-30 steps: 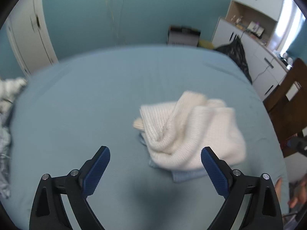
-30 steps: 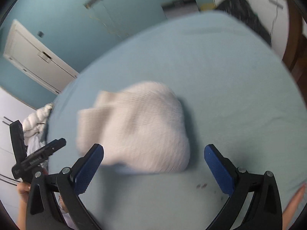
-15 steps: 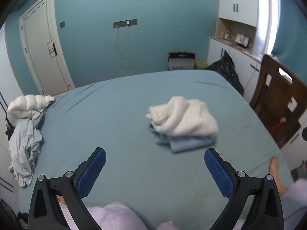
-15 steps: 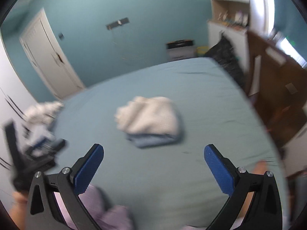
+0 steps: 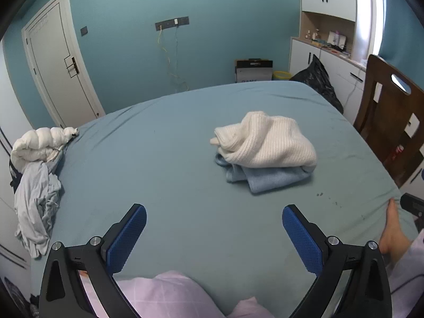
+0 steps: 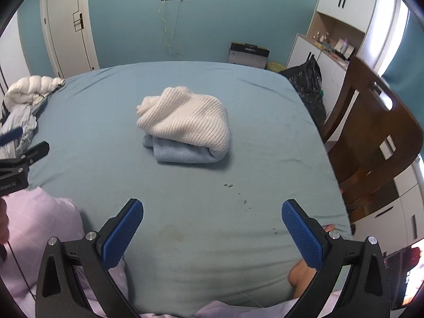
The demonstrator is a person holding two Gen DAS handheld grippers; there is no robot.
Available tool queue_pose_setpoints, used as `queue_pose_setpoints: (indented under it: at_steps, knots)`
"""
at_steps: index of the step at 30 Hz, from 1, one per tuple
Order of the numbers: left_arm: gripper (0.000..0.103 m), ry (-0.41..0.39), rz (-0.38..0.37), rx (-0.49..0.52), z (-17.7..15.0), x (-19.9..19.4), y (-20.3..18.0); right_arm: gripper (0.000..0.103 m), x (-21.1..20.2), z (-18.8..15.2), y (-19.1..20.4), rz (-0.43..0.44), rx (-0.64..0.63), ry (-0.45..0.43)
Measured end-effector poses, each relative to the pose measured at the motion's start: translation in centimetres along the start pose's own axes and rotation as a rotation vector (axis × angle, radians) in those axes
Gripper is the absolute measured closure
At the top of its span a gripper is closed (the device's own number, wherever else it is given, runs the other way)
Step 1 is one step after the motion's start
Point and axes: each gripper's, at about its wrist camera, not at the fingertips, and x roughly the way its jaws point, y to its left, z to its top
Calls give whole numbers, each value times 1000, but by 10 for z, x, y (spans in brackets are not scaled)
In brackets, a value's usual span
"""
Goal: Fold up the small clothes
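At frame centre, a cream knit sweater lies folded atop a light-blue garment on the bed. The left gripper and right gripper both hang spread wide and empty at the lower frame, well apart from the stack.

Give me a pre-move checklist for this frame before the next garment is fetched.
1. Left gripper open and empty: ok.
2. Right gripper open and empty: ok.
3. White knit sweater stacked on the folded blue garment: ok.
4. Unfolded clothes pile at the bed's left edge: ok.
5. Bare sheet between grippers and pile: ok.
6. Which garment lifts free of the pile first: cannot tell.
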Motion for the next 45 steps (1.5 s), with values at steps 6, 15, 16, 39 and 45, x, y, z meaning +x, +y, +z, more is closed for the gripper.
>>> queue_pose_setpoints:
  at_steps: [6, 15, 16, 39, 45]
  knots:
    - [0, 20, 8, 28, 0, 9, -14, 1, -3, -6, -12, 52, 106, 42]
    - [0, -8, 1, 106, -1, 8, -39, 1, -14, -9, -4, 29, 82, 3]
    - [0, -8, 1, 111, -1, 8, -40, 1, -16, -9, -3, 32, 78, 2]
    - [0, 0, -13, 108, -4, 4, -38, 1, -13, -10, 8, 33, 78, 54]
    - [0, 3, -12, 108, -5, 5, -39, 1, -13, -11, 10, 33, 78, 60]
